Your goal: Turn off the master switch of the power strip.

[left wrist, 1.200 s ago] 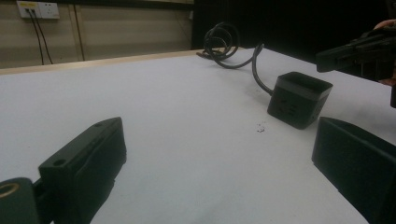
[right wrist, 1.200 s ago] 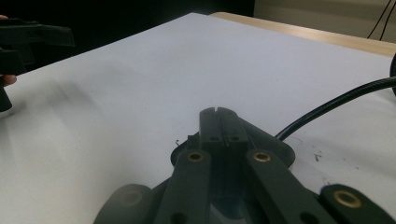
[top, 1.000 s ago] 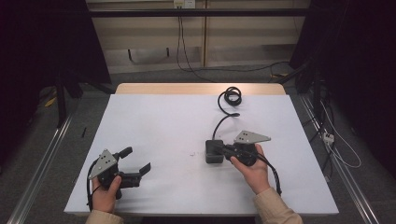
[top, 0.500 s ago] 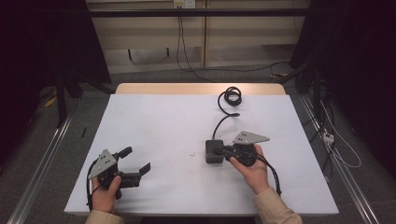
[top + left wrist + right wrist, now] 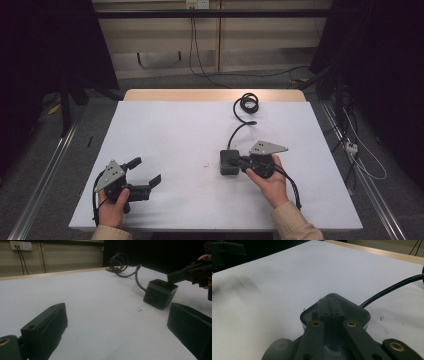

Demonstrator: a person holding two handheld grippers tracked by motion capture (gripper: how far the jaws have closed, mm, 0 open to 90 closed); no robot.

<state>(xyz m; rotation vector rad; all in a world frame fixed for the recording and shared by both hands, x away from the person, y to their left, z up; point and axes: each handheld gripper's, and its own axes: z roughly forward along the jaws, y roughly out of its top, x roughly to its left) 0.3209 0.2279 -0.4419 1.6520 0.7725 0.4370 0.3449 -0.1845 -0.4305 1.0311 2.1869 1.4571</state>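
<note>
Resting closed jaws atop the black power cube [image 5: 229, 162], the right gripper [image 5: 239, 161] has yet to lift it; at eight o'clock, the left gripper [image 5: 146, 172] waits wide open.

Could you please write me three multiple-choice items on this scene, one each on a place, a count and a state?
1. Where does the coiled cable lie?
A. near the table's far edge
B. beside the left tongs
C. on the floor

2. How many black power cubes sit on the white table?
A. one
B. two
C. three

3. How do the left tongs stand?
A. shut on the cable
B. open, nothing between the jaws
C. shut on the cube

Key:
1 A, the high view shows the coil by the far wooden edge.
2 A, a single cube sits under the tip of the shut right tongs.
3 B, the left gripper view shows bare table between spread jaws.
</note>
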